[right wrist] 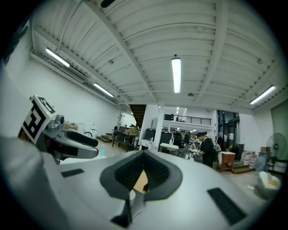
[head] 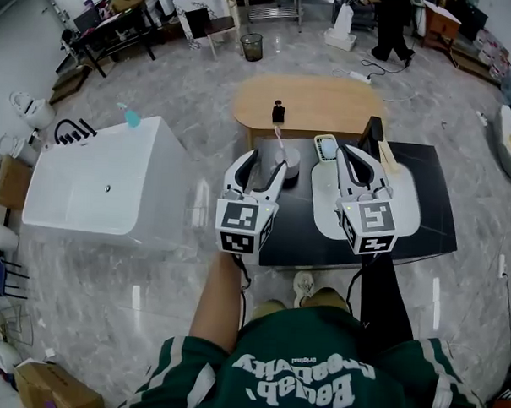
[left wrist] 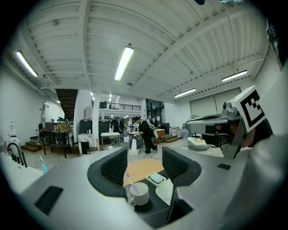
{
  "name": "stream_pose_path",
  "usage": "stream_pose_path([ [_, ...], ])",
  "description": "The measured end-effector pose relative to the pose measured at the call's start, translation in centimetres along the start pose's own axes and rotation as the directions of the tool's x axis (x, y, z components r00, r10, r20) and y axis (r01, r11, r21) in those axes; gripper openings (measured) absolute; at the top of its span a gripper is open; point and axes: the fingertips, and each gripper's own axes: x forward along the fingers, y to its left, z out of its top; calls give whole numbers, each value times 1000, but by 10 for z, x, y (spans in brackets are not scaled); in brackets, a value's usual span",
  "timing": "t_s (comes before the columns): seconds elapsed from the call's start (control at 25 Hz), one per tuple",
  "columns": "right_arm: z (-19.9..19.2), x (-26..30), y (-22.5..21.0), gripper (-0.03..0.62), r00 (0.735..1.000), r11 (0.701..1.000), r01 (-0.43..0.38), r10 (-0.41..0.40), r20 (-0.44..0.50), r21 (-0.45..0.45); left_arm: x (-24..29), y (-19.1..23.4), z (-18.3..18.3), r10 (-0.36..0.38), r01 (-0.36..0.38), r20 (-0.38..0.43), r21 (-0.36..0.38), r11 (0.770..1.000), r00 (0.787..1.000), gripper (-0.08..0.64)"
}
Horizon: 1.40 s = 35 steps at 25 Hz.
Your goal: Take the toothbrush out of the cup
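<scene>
1. This looks like the approach and nothing more. The toothbrush (left wrist: 131, 183) leans in the white cup (left wrist: 139, 194) on the dark worktop (head: 424, 219), and nothing grips it.
2. The left gripper (left wrist: 144, 165) hangs empty with its jaws wide apart. Cup and brush show through the gap but sit further on, not between the pads.
3. The right gripper (right wrist: 144, 173) is empty too, jaws closed tip to tip, over the white tray (head: 405, 205).
4. Next, I reckon, the left one must come forward and down onto the handle above the rim, squeeze, then lift straight so the cup doesn't tip.
5. Round about: a soap dish (left wrist: 156, 178) near the cup, an oval wooden table (head: 327, 105) beyond and a white bathtub (head: 104, 184) to the left. The floor (head: 201, 87) is marble, and a person in black (head: 390, 27) stands far off.
</scene>
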Motion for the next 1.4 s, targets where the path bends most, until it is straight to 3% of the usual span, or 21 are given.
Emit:
stream_pose_path([
  [0.24,-25,46,-37,3,999,999,-43,43,-19,11,64,9,-33,27,-29,-69,-36,999,997,235],
  [0.4,-49,70,-51,3,996,997,-73,74,-50,28,102,16,-62,14,-35,-131,-154,987,991,235],
  [0.64,-78,99,-63,3,990,992,-109,113,-82,56,144,30,-104,24,-68,-221,-193,979,975,235],
  [0.92,-102,127,-73,3,980,985,-154,162,-114,72,180,56,-143,77,-155,-273,-278,948,959,236],
  [1.4,-142,159,-85,3,965,978,-189,202,-170,89,220,83,-204,57,-203,-363,-378,904,930,222],
])
